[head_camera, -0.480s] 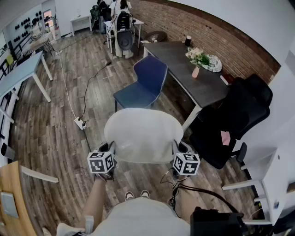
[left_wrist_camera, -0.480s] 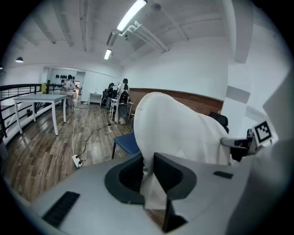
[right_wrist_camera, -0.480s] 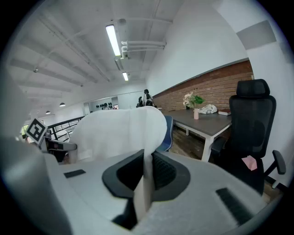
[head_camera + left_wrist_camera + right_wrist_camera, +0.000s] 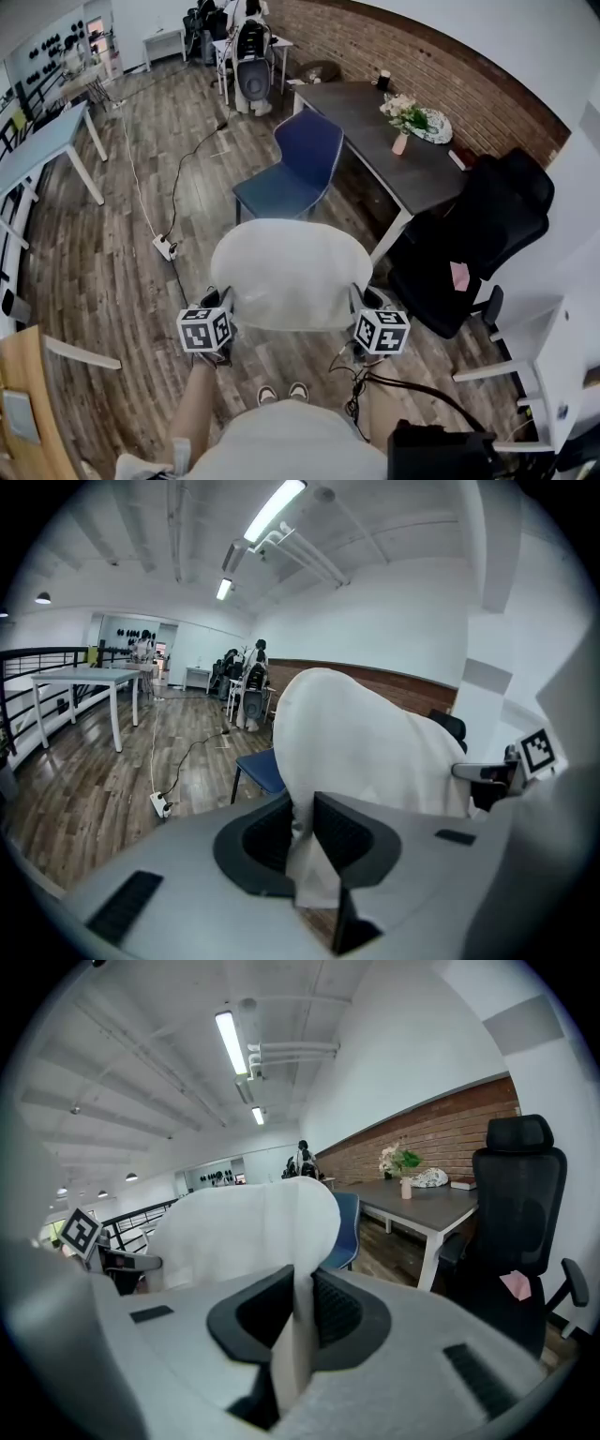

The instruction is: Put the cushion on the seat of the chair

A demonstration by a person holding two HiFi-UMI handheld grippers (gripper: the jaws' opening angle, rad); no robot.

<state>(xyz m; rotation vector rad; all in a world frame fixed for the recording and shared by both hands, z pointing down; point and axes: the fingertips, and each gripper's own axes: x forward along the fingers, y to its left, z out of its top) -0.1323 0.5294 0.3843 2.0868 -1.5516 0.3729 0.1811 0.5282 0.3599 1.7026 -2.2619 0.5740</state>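
White cushion (image 4: pixel 291 274), broad and soft, hangs in the air on the near side of the blue chair (image 4: pixel 305 150), well short of it. The left hand-held gripper (image 4: pixel 302 829) pinches one edge of the cushion between its pads, and the right hand-held gripper (image 4: pixel 302 1309) pinches the opposite edge (fabric bunched in both). Step in hand: the carry. The chair's seat (image 4: pixel 272 197) is bare, with the backrest on the far side. Next move, by my reading: bring the cushion forward over the seat, lower it level, and release both edges only once it rests.
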